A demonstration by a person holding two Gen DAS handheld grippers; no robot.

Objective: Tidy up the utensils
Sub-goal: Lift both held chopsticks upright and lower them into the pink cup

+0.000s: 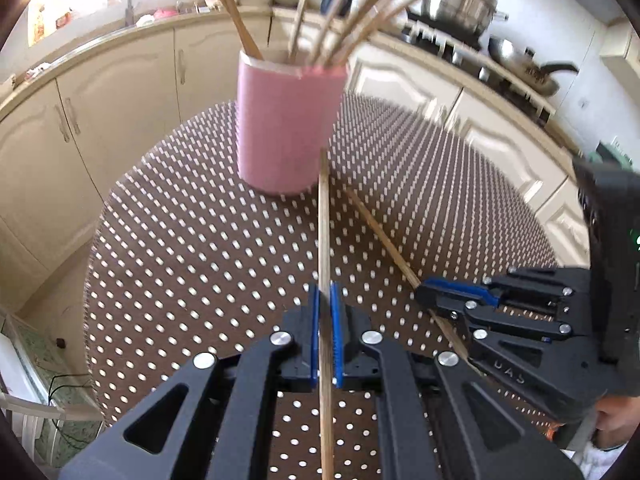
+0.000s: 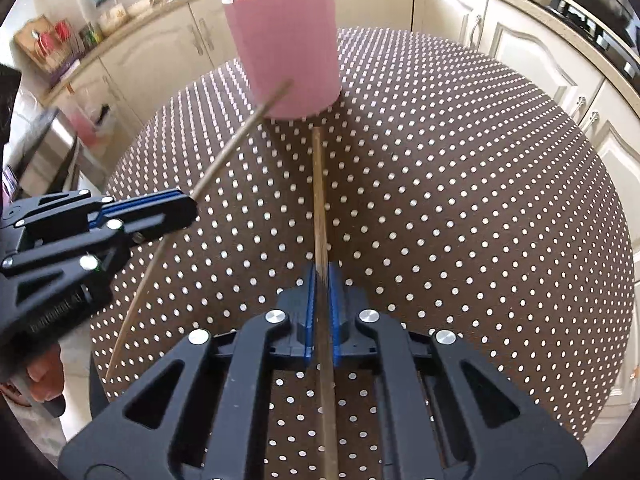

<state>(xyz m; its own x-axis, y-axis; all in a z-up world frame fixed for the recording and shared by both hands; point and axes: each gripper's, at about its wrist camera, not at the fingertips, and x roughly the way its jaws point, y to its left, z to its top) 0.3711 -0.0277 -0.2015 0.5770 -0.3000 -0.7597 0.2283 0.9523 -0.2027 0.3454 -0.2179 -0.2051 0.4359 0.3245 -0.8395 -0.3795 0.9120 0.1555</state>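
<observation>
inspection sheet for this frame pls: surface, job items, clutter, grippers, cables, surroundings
surface: round table under a brown white-dotted cloth.
job's things: pink holder upright on the table, several chopsticks standing in it; one more chopstick in each gripper.
clutter: nothing seen on the table.
grippers: left gripper shut on left chopstick; right gripper shut on right chopstick, whose far end lies on the cloth.
cables: dark cable on the floor, left of the table.
surroundings: cream cabinets, steel pot and pan on the stove.
</observation>
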